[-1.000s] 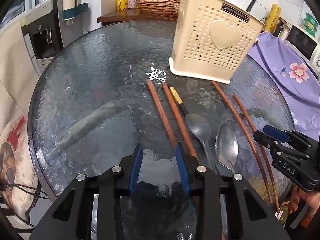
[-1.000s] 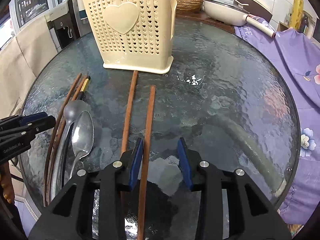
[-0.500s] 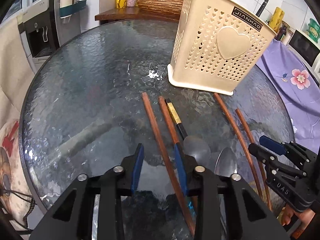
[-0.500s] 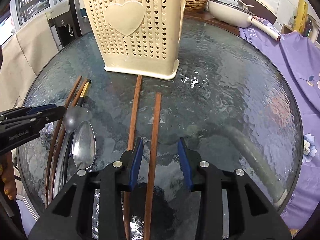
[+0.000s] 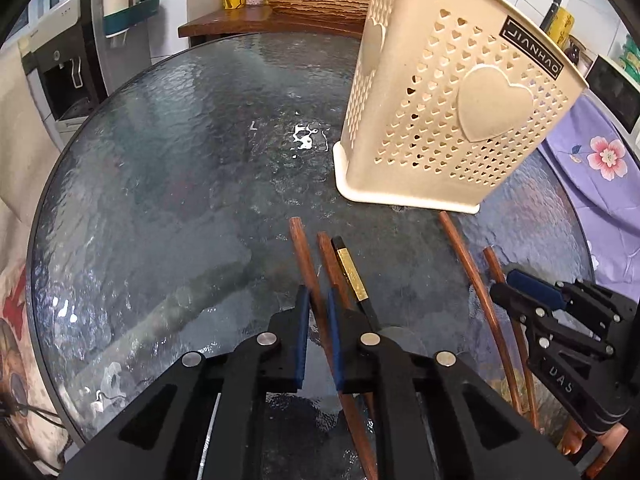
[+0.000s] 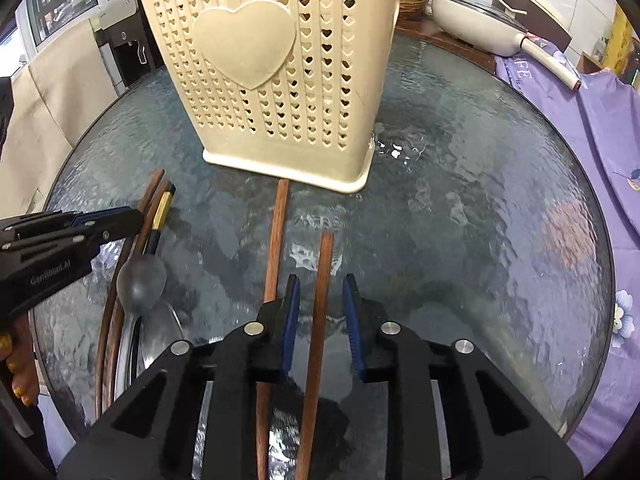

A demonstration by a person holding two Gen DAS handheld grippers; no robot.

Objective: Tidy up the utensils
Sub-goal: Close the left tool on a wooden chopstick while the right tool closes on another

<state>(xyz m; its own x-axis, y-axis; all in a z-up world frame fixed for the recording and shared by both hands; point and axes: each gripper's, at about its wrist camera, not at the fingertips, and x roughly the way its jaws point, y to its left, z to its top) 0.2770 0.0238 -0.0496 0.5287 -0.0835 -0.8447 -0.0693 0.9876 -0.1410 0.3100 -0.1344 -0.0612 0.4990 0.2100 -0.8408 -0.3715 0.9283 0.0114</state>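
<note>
Your left gripper (image 5: pixel 318 312) has its jaws drawn in tight on the outer brown chopstick (image 5: pixel 308 268) of the pair lying before the cream basket (image 5: pixel 448 112). Your right gripper (image 6: pixel 320 308) has just been narrowing its jaws; another brown chopstick (image 6: pixel 322 300) lies between the blue pads (image 6: pixel 291 320), which stand clear of it on both sides. Its twin (image 6: pixel 276 236) runs from just outside the near pad to the basket's foot. Two spoons (image 6: pixel 142 276) lie beside the basket, on the glass table (image 6: pixel 480 220).
</note>
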